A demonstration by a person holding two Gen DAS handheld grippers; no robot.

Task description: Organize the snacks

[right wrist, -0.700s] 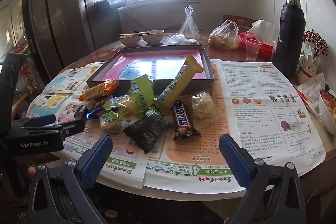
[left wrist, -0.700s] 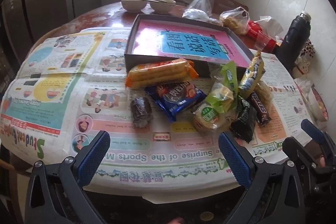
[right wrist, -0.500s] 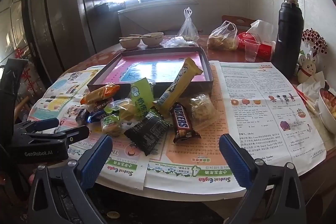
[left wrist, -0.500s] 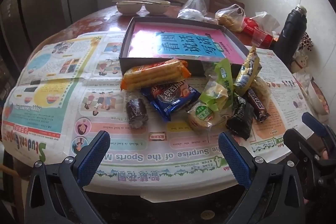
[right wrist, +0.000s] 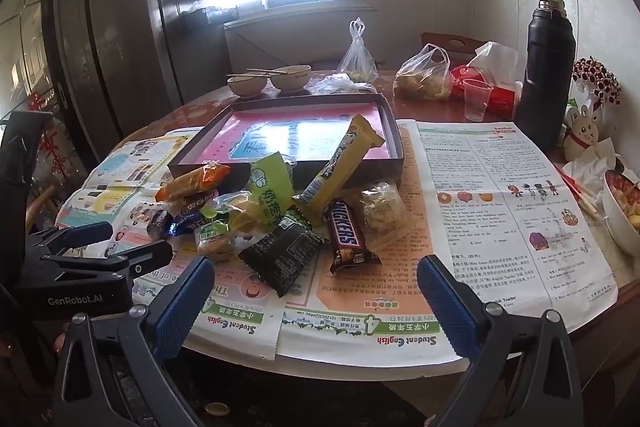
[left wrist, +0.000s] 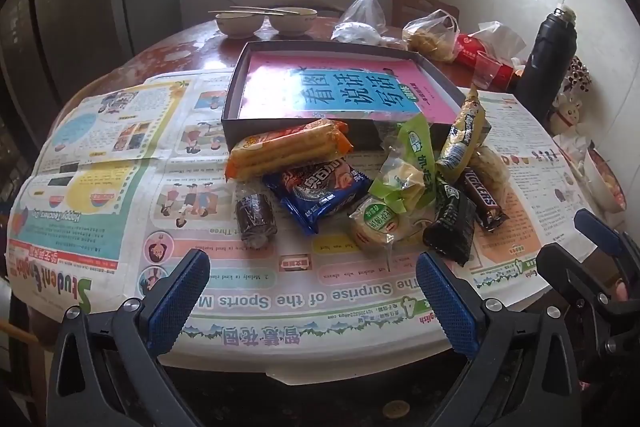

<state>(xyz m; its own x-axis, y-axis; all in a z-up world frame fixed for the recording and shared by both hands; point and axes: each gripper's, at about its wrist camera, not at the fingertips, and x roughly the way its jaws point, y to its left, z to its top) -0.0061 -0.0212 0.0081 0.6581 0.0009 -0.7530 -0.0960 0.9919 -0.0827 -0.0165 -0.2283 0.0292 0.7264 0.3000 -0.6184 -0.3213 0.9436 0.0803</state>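
Note:
A heap of wrapped snacks lies on newspaper in front of a shallow dark box (left wrist: 236, 95) (right wrist: 394, 151) lined with a pink and blue sheet. In it are an orange biscuit pack (left wrist: 286, 147) (right wrist: 192, 181), a blue cookie pack (left wrist: 320, 193), a small dark roll (left wrist: 255, 217), a green-labelled round cake (left wrist: 376, 223), a black packet (left wrist: 450, 227) (right wrist: 282, 253), a Snickers bar (left wrist: 482, 197) (right wrist: 347, 235) and a yellow bar (left wrist: 464, 133) (right wrist: 340, 163) leaning on the box's edge. My left gripper (left wrist: 312, 291) hangs open at the table's near edge, short of the heap. My right gripper (right wrist: 314, 297) is open too, nothing between its fingers.
Two bowls with chopsticks (left wrist: 266, 19), plastic bags (right wrist: 420, 75), a clear cup (right wrist: 476, 99), a red tissue pack (right wrist: 500, 95) and a tall black flask (left wrist: 550, 57) (right wrist: 548, 67) stand behind the box. A bowl of food (right wrist: 622, 215) sits at the right edge. Newspaper (right wrist: 500, 195) covers the round table.
Both grippers have crept slightly closer to the table and tilted a little; the scene shifted downward in view. The snacks have not moved and both grippers stay open.

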